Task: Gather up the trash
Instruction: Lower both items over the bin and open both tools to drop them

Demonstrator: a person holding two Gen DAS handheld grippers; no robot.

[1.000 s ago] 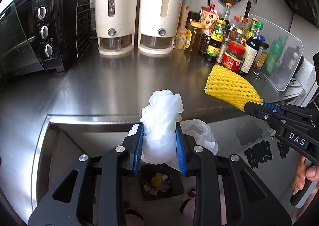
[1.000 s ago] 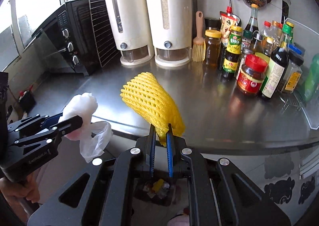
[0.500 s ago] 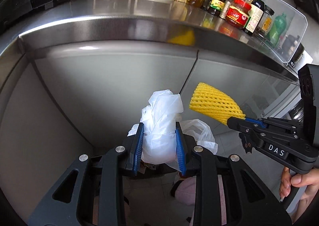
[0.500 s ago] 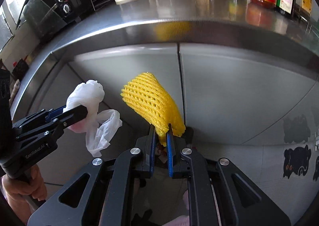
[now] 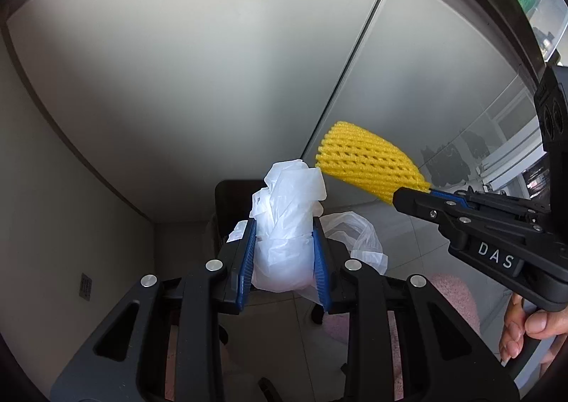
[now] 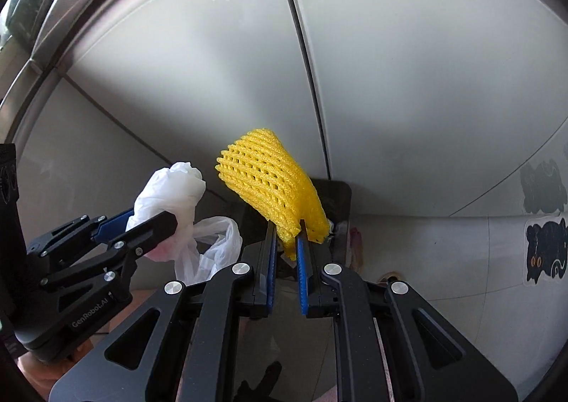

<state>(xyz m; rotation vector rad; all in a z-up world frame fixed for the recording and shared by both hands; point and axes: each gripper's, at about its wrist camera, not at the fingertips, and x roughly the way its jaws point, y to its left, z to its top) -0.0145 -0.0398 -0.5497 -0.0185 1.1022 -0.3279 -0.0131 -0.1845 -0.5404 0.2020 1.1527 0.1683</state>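
Two grey cabinet doors (image 6: pixel 408 82), tiled floor (image 5: pixel 397 242) (pale)

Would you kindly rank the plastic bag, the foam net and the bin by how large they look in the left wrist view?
1. Plastic bag, though it sits nearest the camera, which inflates it.
2. Foam net.
3. Bin, mostly hidden behind the bag, so its true size is unsure.
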